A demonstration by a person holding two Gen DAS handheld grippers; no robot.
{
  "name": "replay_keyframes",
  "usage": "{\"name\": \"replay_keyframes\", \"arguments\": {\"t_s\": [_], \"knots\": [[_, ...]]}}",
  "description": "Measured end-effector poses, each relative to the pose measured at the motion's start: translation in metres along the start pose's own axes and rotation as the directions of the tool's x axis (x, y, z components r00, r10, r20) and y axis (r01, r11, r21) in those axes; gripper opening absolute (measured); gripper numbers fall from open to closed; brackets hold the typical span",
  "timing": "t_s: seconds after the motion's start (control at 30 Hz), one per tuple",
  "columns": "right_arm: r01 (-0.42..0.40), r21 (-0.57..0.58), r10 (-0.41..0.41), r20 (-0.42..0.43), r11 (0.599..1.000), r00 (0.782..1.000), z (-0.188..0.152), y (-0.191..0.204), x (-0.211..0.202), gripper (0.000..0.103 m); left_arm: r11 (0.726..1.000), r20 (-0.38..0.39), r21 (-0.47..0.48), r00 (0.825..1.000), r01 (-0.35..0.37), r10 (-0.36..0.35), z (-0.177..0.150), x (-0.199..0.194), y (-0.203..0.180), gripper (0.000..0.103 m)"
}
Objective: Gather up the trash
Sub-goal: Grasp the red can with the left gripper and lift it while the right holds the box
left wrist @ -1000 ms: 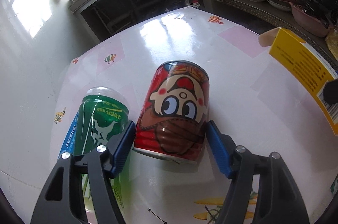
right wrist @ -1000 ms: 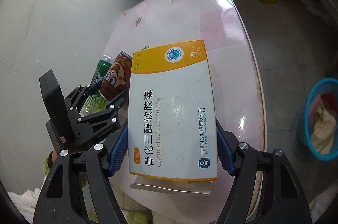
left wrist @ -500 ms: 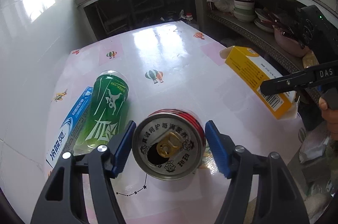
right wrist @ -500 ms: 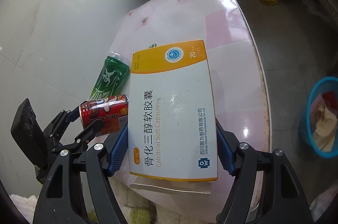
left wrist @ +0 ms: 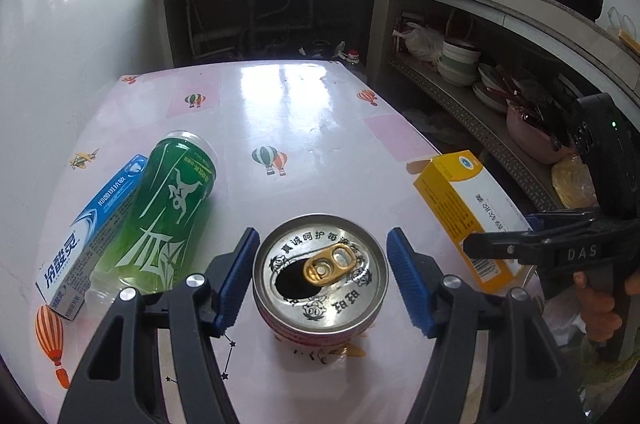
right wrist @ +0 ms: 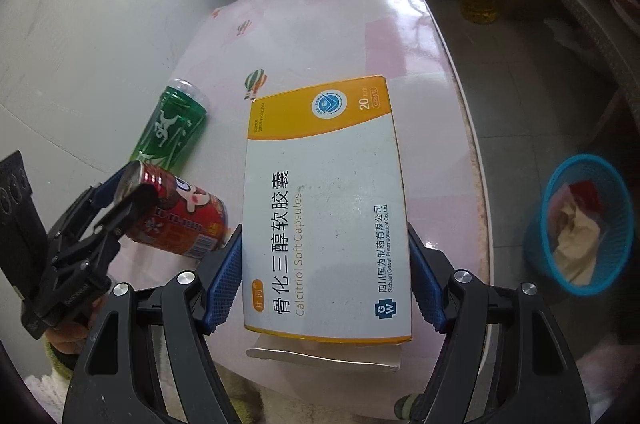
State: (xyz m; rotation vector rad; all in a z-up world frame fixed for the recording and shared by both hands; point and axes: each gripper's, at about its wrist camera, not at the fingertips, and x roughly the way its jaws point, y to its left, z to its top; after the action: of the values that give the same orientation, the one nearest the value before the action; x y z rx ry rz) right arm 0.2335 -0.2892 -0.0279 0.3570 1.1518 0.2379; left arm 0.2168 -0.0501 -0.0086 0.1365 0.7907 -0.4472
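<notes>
The table is kept as the staging surface, and the bin is set on the floor off its right edge, seemingly so trash can be carried straight over. The box, lying flat at the near edge, is straddled by the right gripper, angled steeply down, though actual pressing cannot be told. The can is clamped near its rim by the left gripper and held tilted above the table.

A medicine box reads "Calcitriol Soft Capsules", "骨化三醇软胶囊", "20" and "Sichuan Gowell Pharmaceutical Co., Ltd." Left of the box, the red can carries ring lettering, only partly legible. "DAS" marks the right gripper.
</notes>
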Motion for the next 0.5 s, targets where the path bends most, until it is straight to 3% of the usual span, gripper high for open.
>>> {"name": "replay_keyframes", "arguments": {"t_s": [0.17,0.3,0.5], "knots": [[0.066,-0.059,-0.065,0.013,0.996,0.998,-0.007,0.010,0.003,0.074,1.000,0.019,0.010,1.000,0.005,-0.005,-0.011,-0.007,-0.002,0.076],[0.083,-0.070,-0.082,0.019,0.994,0.996,-0.009,0.011,0.005,0.082,1.000,0.026,0.009,1.000,-0.011,0.011,-0.022,-0.011,0.001,0.078],[0.115,-0.090,-0.114,0.022,0.989,0.993,-0.012,0.016,0.006,0.082,1.000,0.012,-0.022,1.000,-0.021,0.022,-0.032,-0.003,0.007,0.078]]}}
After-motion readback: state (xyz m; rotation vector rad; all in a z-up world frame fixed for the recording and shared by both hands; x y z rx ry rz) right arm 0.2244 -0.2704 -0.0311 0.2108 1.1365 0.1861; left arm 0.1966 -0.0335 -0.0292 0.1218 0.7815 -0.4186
